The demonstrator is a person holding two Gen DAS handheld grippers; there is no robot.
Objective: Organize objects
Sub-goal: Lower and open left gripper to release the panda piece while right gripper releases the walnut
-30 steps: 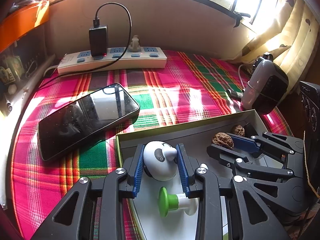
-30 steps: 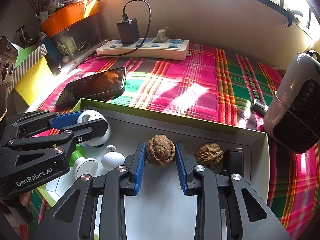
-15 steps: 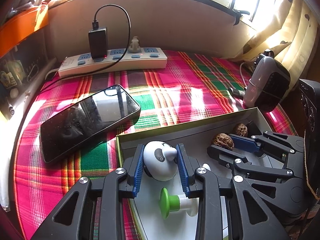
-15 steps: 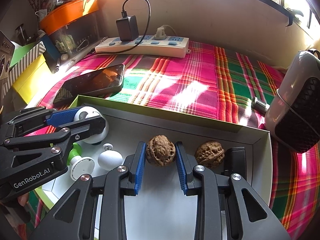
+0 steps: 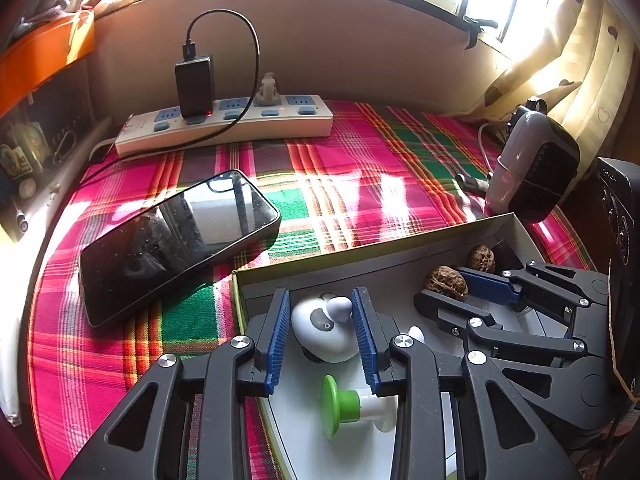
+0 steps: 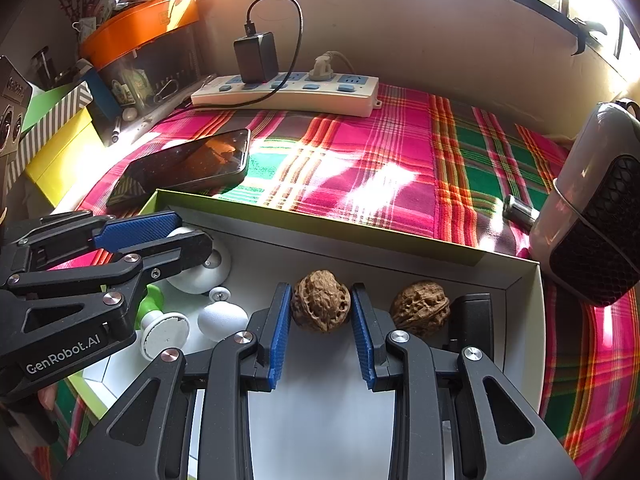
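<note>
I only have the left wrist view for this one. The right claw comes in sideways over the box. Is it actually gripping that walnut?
Observer: Yes. In the right wrist view, the right claw has both blue pads pressed against the walnut inside the box.
Operator: And the other walnut behind it?
Observer: The second walnut lies free, just right of that claw and next to a black block in the box corner.
Operator: Anything small in the box that I'm missing?
Observer: A white egg-shaped piece lies beside the green-and-white knob.
</note>
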